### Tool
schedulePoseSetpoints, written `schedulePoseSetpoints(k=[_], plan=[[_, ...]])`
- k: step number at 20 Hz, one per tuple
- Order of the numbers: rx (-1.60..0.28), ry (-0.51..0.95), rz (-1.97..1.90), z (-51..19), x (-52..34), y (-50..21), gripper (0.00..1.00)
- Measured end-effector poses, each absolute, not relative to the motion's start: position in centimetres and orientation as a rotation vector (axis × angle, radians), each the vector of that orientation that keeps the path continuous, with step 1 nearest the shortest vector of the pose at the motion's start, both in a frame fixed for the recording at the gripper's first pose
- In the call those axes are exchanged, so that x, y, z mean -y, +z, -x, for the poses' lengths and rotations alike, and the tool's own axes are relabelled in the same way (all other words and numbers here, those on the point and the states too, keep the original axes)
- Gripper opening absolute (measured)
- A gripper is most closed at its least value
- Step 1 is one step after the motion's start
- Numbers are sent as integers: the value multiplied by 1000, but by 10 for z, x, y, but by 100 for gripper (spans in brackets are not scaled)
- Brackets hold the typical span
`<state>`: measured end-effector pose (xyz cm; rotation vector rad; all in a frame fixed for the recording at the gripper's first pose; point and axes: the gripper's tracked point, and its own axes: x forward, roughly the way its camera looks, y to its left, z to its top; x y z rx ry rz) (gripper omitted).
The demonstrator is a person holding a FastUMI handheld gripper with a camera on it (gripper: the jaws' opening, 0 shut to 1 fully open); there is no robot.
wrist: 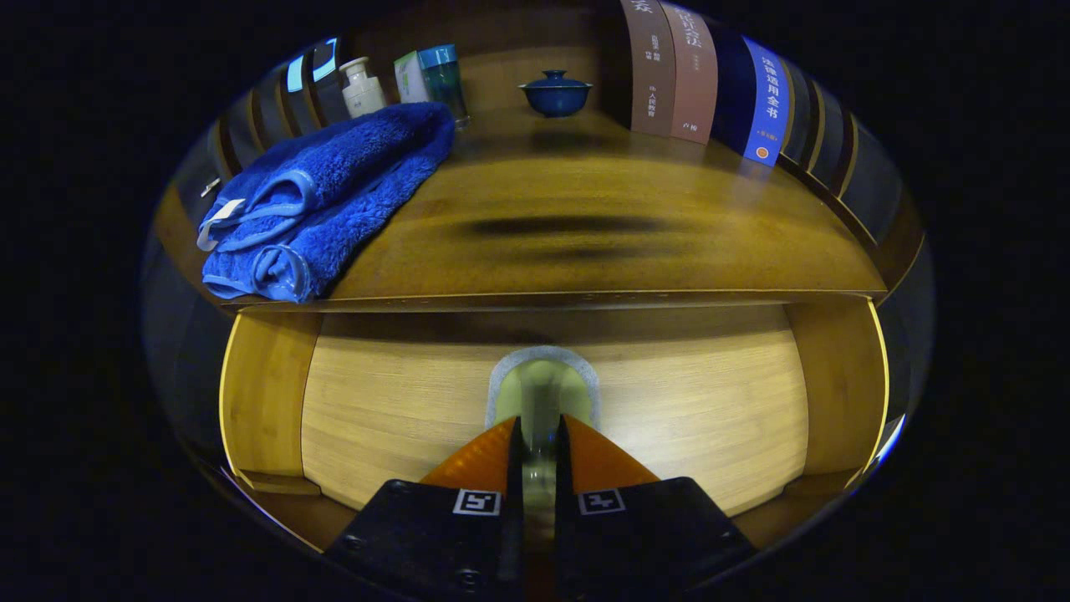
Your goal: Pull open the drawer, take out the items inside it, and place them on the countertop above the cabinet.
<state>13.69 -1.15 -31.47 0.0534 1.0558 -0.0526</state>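
- Wooden surface [585, 242] tops the cabinet, smooth and glossy with a warm grain, wide and mostly bare in the middle, which looks like the natural spot for whatever comes out of the drawer
- Below it the drawer [552, 401] stands pulled open, a pale wood box with a flat floor and upright side walls, so the opening step seems done
- Blue towel [326, 201], thick and fluffy, lies folded on the surface well off to one side, likely already set down there
- Row of books [706, 75] stands upright along the back, spines outward
- Small dark blue lidded bowl [555, 92], round and shiny, sits near the back wall beside a few bottles [401, 79]
- Pale green object with a grey rounded rim [543, 389] rests on the drawer floor, just ahead of the tips; exactly what it is I cannot tell
- Tongs [539, 439] are drawn nearly together around a narrow glassy part of that object, seemingly clamped on it for lifting out
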Motion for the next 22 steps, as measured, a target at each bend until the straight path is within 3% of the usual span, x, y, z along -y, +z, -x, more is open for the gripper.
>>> schedulePoseSetpoints(k=[5,12,15,22], plan=[[-977,-30,-93,-127,8,-288,19],[-732,-16,-112,-116,15,-184,19],[-615,-14,-115,-137,19,-142,19],[-536,-23,-116,-213,33,-123,18]])
